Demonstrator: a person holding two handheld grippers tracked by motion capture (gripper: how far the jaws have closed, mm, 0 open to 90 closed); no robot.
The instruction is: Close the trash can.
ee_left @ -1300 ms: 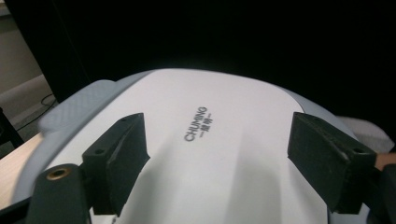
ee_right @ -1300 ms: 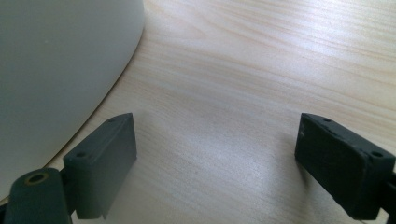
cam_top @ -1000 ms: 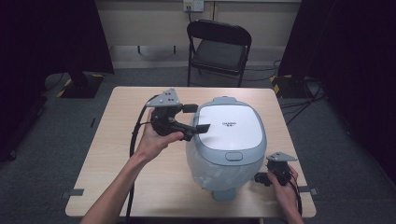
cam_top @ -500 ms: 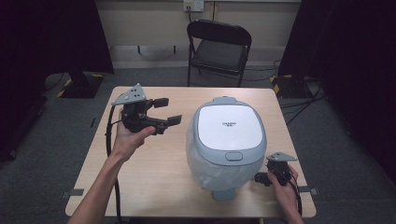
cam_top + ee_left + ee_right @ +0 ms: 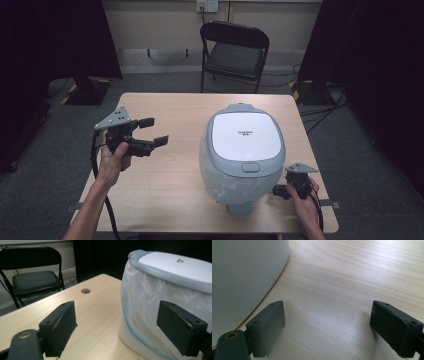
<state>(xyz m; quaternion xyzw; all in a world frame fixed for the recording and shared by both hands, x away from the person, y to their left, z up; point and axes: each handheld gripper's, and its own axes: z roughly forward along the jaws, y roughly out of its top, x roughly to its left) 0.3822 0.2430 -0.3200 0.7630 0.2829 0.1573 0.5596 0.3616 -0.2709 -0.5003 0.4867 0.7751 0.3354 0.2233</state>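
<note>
The left gripper (image 5: 150, 132) has drawn back from the bin (image 5: 243, 155), jaws spread and empty. The right gripper (image 5: 283, 191) rests spread beside its base. Lid seems shut; next likely parking.

left tongs (image 5: 152, 131) raised, gaping, right tongs (image 5: 278, 190) low, gaping

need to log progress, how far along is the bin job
Looks done: the bin stands on the table with its lid shut and a clear liner tucked under the rim. In hand: nothing; left gripper and right gripper are both open and off the bin. What is left cannot be told.
</note>
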